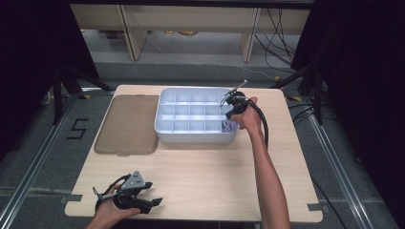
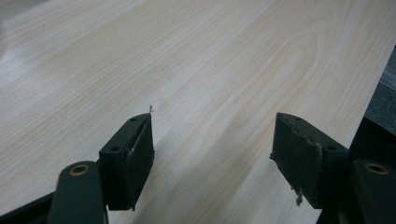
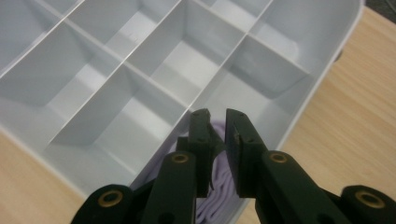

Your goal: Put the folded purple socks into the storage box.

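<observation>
So the right gripper [image 3: 217, 119] is hanging right over the near right corner compartment of the white divided tray [image 1: 165, 133], and the lilac cloth [image 3: 219, 193] is sitting in that same compartment, directly under and slightly behind the fingertips as the right gripper view looks along them. The jaws are standing narrow, just a thin slit between the pads, and nothing is being pinched in that slit as far as I can tell; the cloth is lying below them, bunched up, with folds running roughly along the line the jaws are pointing. Whether the tips are brushing the fabric I can't say, since the jaws are covering that spot. From above, the cloth [image 1: 229, 126] is peeking out just beside the right hand [image 1: 248, 119], against the tray's right wall. The left gripper [image 2: 212, 140] is way off from all this, resting low over bare wooden table [image 2: 196, 56] with its jaws standing wide and nothing between them. So the right one is by far the nearer, basically on top of the thing. My guess is whatever's coming next is turning on straight up and down: cloth below the fingers, compartment walls close on either side, so not much room for sideways drift.
</observation>
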The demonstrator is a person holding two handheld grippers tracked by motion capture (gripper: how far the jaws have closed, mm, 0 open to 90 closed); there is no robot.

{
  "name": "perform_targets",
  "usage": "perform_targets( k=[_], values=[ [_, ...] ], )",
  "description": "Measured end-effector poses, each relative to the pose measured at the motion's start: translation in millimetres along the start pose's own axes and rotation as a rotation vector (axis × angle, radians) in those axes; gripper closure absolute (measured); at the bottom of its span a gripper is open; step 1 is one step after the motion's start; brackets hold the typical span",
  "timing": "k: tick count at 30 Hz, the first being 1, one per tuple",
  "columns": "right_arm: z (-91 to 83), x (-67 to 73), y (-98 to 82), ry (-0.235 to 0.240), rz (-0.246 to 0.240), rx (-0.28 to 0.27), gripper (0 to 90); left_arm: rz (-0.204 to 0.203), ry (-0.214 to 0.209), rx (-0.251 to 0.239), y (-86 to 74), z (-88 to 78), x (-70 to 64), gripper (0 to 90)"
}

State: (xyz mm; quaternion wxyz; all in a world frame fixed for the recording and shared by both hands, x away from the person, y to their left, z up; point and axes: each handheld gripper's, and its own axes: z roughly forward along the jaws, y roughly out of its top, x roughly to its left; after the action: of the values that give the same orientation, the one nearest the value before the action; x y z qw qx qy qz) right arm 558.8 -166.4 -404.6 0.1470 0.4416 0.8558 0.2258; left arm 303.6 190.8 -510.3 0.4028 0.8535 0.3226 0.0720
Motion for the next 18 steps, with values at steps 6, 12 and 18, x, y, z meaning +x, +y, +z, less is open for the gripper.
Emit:
perform_targets(
  k=[6, 12, 18],
  values=[
    [16.6, -10.6, 5.6, -0.029, 0.021, 0.018, 82.4, 0.002, 0.001, 0.000, 0.0, -0.7, -0.2, 29.3],
    [20.5, -15.8, 7.3, -0.022, 0.021, 0.033, 85.9, 0.007, 0.003, 0.011, 0.0, -1.6, 0.4, 29.5],
    [15.5, -4.1, 2.5, 0.019, 0.000, 0.087, 90.0, 0.028, 0.008, 0.024, 0.1, -1.2, 0.4, 29.8]
  ],
)
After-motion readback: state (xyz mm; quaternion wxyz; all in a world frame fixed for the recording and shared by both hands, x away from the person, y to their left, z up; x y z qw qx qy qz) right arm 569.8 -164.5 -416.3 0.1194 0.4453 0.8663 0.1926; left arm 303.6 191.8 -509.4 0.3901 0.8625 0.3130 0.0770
